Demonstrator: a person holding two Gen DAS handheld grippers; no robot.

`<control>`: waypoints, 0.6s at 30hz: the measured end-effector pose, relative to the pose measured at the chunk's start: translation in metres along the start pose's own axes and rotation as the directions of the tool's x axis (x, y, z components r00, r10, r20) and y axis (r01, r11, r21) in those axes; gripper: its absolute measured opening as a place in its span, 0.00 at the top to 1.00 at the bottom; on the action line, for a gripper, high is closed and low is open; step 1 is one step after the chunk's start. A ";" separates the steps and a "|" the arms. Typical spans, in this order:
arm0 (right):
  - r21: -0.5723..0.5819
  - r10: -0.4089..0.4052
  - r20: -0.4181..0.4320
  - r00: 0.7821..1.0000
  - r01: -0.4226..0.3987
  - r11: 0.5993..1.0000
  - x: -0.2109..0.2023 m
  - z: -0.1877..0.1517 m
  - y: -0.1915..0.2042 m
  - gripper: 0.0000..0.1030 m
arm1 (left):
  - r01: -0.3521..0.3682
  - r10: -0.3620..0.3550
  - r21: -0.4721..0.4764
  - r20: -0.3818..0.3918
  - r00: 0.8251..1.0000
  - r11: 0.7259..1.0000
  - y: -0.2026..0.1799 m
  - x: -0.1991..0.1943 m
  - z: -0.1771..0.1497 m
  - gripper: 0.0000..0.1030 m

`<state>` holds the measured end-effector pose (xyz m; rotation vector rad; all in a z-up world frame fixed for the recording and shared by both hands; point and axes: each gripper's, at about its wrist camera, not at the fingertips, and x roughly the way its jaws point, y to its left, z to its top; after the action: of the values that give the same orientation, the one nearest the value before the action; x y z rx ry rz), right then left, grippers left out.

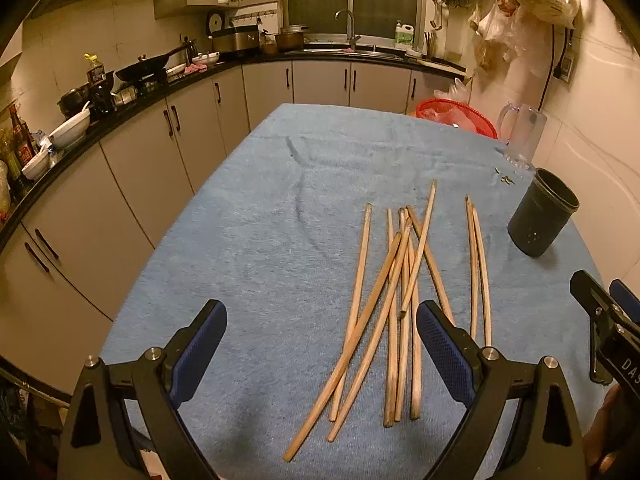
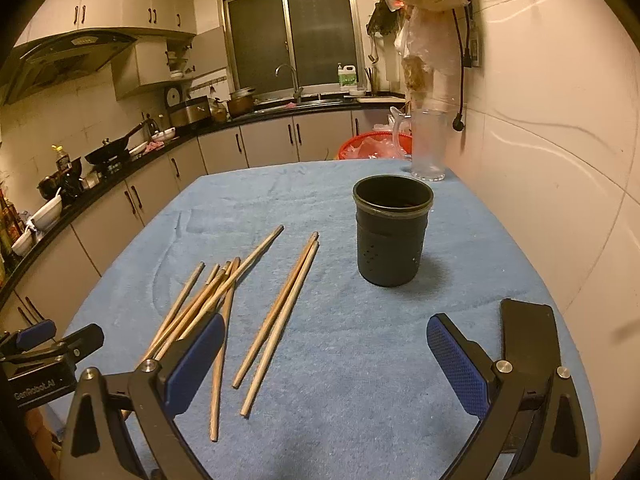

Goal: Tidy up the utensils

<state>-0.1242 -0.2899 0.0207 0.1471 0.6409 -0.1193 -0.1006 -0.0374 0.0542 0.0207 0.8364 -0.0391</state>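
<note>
Both wide apart and empty, the left claw (image 1: 320, 344) and right claw (image 2: 326, 356) hover over the blue-towelled counter (image 2: 360, 340); wooden chopsticks (image 1: 400, 300) lie left of the upright black cylindrical holder (image 2: 392, 236), kitchen behind.

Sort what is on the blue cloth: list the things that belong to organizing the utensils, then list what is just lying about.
For the job:
- wooden chopsticks, a crossed heap plus a separate pair
- dark holder cup, upright
- left gripper and right gripper, both open

Lying about:
- clear glass mug
- black phone
- red basket, behind the table's far edge
</note>
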 end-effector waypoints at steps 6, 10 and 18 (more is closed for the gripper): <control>-0.008 0.006 -0.027 1.000 -0.006 1.000 0.012 0.006 0.000 0.03 | 0.004 -0.004 0.012 -0.014 1.000 1.000 -0.007 0.016 0.000 0.07; -0.016 0.021 -0.040 0.999 -0.022 1.000 0.018 0.010 0.003 0.04 | -0.001 0.002 0.018 -0.019 1.000 1.000 -0.009 0.021 -0.001 0.07; -0.034 0.035 -0.051 0.998 -0.037 0.999 0.022 0.015 0.015 0.05 | -0.006 0.006 0.009 -0.020 1.000 1.000 -0.007 0.024 -0.003 0.07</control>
<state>-0.0959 -0.2792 0.0206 0.1286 0.6904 -0.0695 -0.0865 -0.0449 0.0344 0.0324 0.8561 -0.0372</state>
